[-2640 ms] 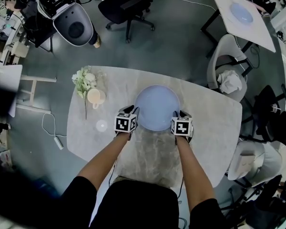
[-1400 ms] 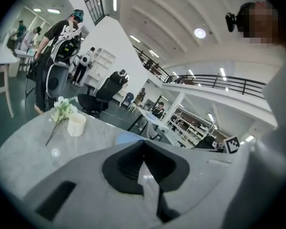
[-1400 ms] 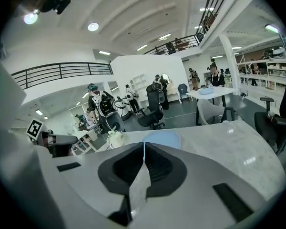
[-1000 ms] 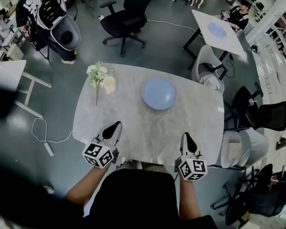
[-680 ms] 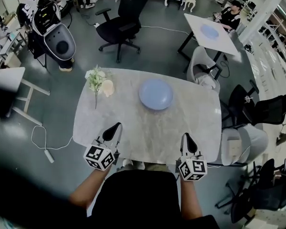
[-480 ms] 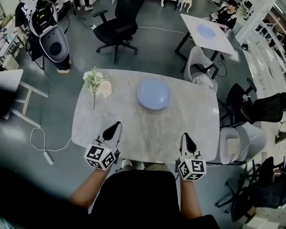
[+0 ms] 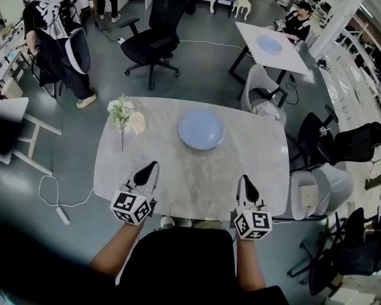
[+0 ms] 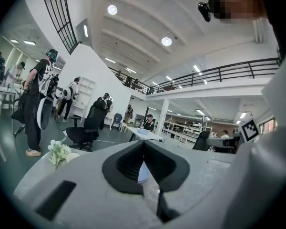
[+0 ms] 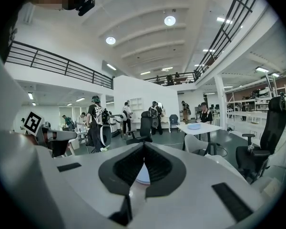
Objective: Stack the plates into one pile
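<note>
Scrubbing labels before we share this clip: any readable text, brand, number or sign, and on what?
None readable.
On left gripper and right gripper cubes: square black-and-white markers, patterns only, no letters.
On standing person's black shirt: white print, too small to read.

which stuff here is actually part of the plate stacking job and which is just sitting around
Part of the job:
- pale blue round plate pile (count unclear), on the grey marble table
- left gripper and right gripper, both shut and empty, over the table's near edge

Just lying about:
- white flower bunch
- cream mug beside it
- black office chair beyond the table
</note>
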Available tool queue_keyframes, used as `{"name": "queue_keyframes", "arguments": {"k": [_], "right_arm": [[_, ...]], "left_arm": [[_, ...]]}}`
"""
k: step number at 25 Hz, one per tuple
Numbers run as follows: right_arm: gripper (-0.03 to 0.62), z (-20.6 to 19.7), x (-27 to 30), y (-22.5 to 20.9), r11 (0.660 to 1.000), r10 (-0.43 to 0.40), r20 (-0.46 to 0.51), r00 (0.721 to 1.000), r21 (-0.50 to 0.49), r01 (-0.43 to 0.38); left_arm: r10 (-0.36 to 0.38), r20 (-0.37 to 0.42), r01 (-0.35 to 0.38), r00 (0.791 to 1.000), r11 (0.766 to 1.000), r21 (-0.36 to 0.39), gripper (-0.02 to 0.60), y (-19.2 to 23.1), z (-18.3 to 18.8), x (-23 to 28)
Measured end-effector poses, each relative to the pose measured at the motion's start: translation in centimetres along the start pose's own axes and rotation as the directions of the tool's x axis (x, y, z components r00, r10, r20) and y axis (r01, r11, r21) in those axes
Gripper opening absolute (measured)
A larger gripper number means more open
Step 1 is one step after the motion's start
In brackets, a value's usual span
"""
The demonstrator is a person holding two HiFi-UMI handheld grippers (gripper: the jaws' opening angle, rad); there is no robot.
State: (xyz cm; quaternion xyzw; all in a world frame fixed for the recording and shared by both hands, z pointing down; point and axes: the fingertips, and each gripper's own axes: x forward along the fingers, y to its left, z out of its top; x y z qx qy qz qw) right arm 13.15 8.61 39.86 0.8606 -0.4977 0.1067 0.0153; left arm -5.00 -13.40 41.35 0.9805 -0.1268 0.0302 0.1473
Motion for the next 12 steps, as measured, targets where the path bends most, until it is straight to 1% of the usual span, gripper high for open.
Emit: {"name": "queue_keyframes", "arguments": {"k": [5,12], "right_arm": [[0.012,1.01,0.71,0.04,1.000,-0.004,0.025,1.000,-0.003,0.004],[0.012,0.91,0.99,-0.07,1.000,-0.009,0.023,1.000,0.002,0.009]], "left_arm": [[-0.016,-0.002,0.016,1.000,1.000,0.007,0.017,-0.26,0.28,0.81],[-0.020,-0.010,0.020,1.000,1.000,0.023,0.017,-0.13,0.74,1.16]]}}
